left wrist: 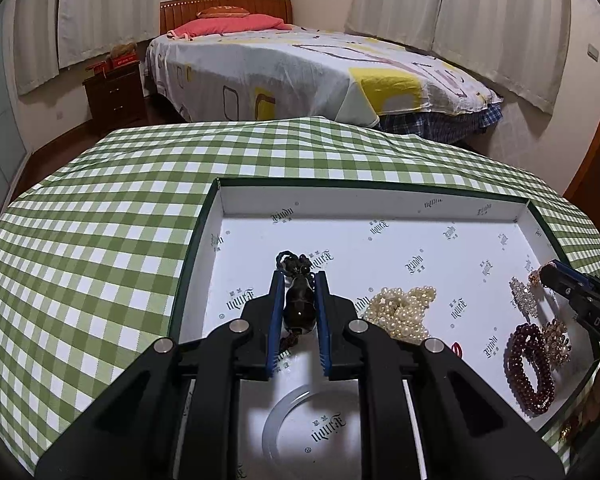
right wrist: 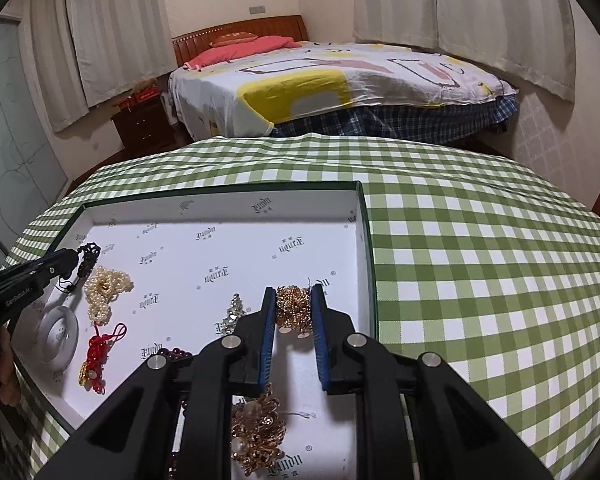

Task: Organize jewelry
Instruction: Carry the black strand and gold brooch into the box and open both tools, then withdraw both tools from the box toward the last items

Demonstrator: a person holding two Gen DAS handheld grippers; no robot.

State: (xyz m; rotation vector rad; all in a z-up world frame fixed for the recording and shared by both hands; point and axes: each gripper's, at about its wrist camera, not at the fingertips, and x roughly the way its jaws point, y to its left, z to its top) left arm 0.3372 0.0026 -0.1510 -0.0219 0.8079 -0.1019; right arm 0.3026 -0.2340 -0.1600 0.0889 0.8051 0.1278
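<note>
A bedroom with a quilted bed lies beyond the green-and-white checked worktop. The left gripper has its blue-padded fingers clamped on a dark brown beaded pendant with black cord, over the left part of the shallow white-lined, green-edged box. The right gripper has its fingers pressed on a gold bead cluster close to the box's right wall. Between them lie a heap of cream pearls, a dark red bead bracelet and a clear ring. Bare checked cloth spreads wide on both sides. A second gold ornament is partly hidden beneath the right gripper.
</note>
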